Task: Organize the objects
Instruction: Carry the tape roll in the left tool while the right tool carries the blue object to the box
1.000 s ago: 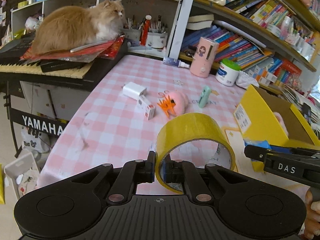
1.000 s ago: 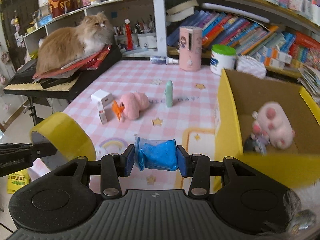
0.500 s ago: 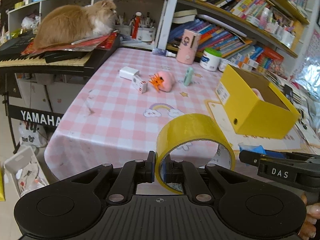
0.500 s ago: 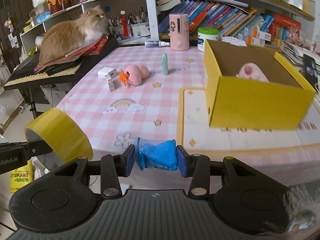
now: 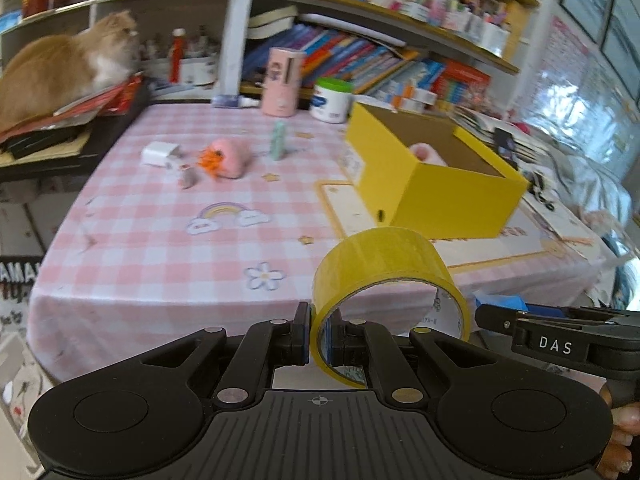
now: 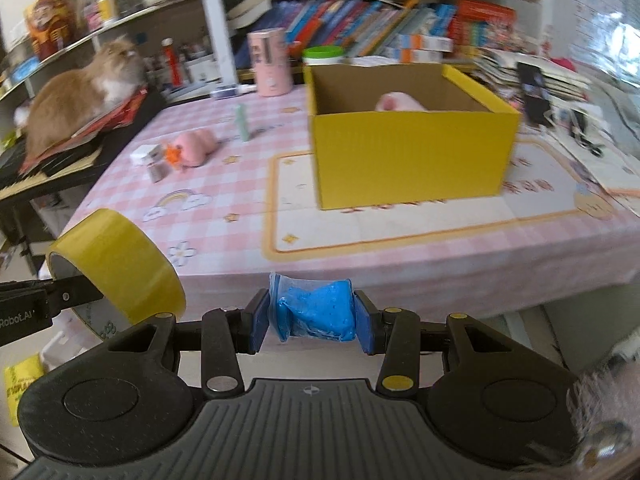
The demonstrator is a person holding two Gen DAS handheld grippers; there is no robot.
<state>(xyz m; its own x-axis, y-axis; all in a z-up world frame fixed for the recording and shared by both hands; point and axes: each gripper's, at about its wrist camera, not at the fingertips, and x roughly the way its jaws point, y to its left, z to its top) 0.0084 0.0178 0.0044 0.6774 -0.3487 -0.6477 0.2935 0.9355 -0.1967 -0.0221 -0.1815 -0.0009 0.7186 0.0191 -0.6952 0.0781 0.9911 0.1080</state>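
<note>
The left gripper point(image 5: 318, 340) pinches the wall of a yellow tape roll point(image 5: 386, 270), held off the near edge of the table point(image 5: 160, 248). Beside it, the right gripper point(image 6: 312, 322) clamps a blue bag point(image 6: 314, 314). Beyond them, a yellow box point(image 6: 412, 152) stands on the table with a pink plush toy point(image 6: 398, 102) inside.

The yellow box point(image 6: 412, 160) wall hides most of the pink plush toy point(image 6: 394, 102); shelf books point(image 6: 360, 28) blur
</note>
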